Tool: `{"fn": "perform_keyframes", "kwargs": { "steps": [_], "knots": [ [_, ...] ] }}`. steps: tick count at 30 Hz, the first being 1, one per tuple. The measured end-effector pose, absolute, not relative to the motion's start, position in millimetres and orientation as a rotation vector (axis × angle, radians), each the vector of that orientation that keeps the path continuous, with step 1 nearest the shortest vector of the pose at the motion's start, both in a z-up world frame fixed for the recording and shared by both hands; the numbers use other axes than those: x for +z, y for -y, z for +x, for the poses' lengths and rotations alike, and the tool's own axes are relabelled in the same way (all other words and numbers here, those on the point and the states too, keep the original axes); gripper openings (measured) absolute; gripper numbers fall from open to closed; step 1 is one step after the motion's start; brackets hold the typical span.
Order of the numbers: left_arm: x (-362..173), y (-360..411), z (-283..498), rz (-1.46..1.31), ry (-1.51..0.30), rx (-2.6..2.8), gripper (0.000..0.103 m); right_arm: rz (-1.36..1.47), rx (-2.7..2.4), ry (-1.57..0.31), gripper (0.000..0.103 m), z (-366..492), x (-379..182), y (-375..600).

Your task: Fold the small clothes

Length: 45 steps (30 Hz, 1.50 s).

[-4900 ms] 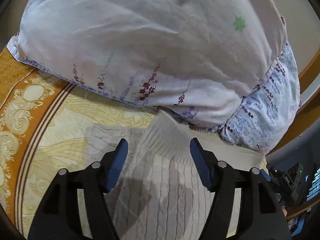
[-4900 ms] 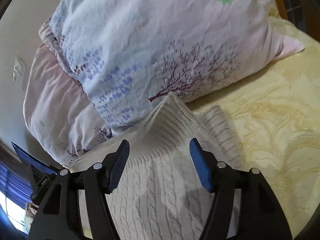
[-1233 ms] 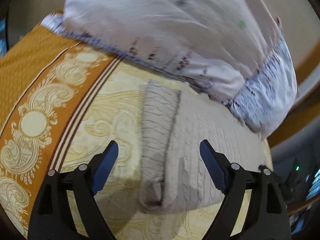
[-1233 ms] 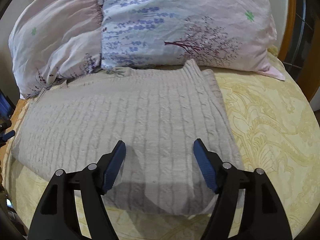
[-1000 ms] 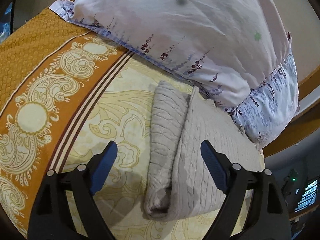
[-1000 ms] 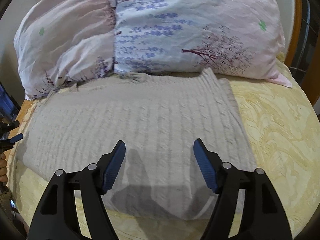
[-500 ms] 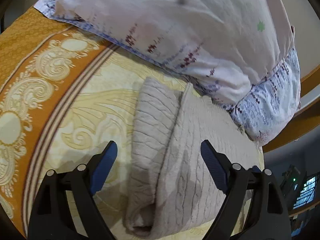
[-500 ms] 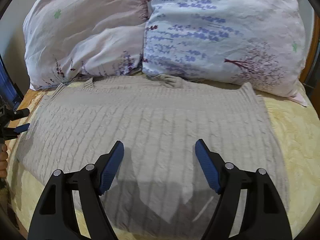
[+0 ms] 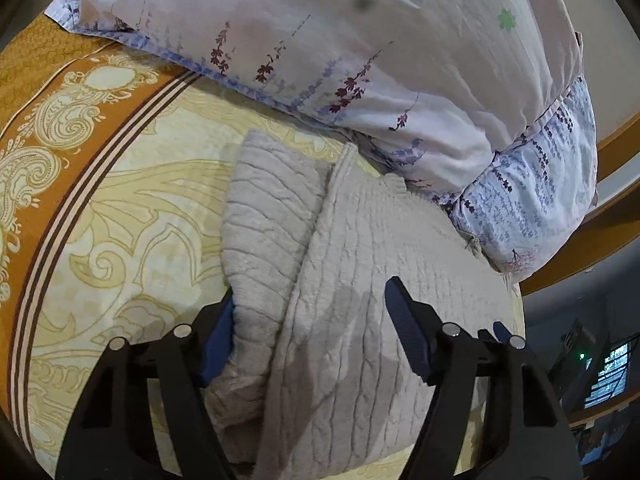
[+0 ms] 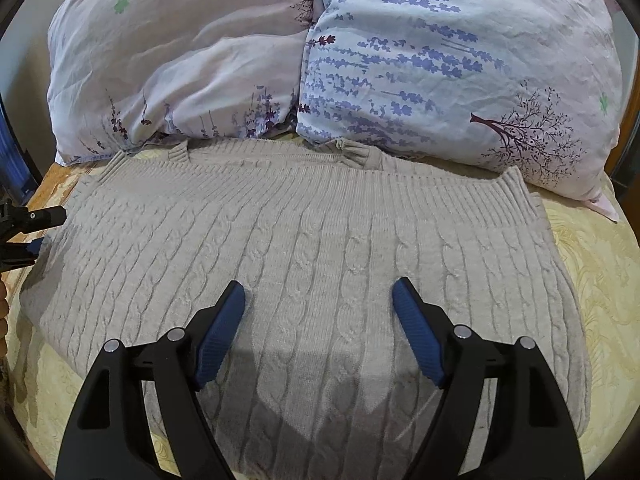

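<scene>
Sweater (image 10: 320, 264), grey cable knit, lies flat on the bed (image 10: 592, 264), far edge touching the two pillows (image 10: 440, 60). Already folded once by the look of it: ribbed band runs along the far edge, and a second layer sticks out on the left side in the left wrist view (image 9: 264, 216).

Right tongs (image 10: 318, 300) spread wide, grasping nothing, hovering over the near middle of the sweater. Left tongs (image 9: 308, 320) also spread, nothing pinched; they straddle the near left edge, with the left pad pressed against or just beside the lower layer, can't tell which. Left tongs also visible at the far left edge of the right wrist view (image 10: 28, 224).

Step in hand, my read: between folds, both tongs lining up for the next grab. First fold looks done, sweater still wide left to right.

Next move probably calls for:
- left tongs to close on both layers at the left edge, not only the top one
- right tongs to pin or grab the near edge
- carry left side over toward right, keep edges lined up

Thick knit, so layers may slip apart if only one is caught.
</scene>
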<state>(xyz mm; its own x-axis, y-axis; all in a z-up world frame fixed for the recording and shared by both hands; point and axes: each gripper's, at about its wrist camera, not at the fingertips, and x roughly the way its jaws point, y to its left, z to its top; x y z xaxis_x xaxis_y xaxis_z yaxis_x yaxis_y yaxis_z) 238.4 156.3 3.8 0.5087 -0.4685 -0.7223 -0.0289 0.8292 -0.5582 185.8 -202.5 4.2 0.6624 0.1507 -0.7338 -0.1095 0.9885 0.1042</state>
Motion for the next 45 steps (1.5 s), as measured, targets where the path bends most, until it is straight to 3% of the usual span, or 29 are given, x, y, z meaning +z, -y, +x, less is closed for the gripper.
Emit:
{"fn": "perform_keyframes", "kwargs": {
  "steps": [12,17,35,45],
  "knots": [
    [-3,-149,243,-0.620,-1.038,-0.285,0.045,0.058,0.154,-0.826,0.079,184,4,204],
    [-4,-148,245,-0.646,-1.045,-0.287,0.024,0.069,0.158,-0.825,0.079,183,5,204],
    [60,-83,239,-0.673,-0.933,-0.450,0.020,0.275,0.209,-0.810,0.079,160,14,263],
    [67,-3,256,-0.685,-0.987,-0.530,0.019,0.341,0.184,-0.795,0.079,146,10,303]
  ]
}}
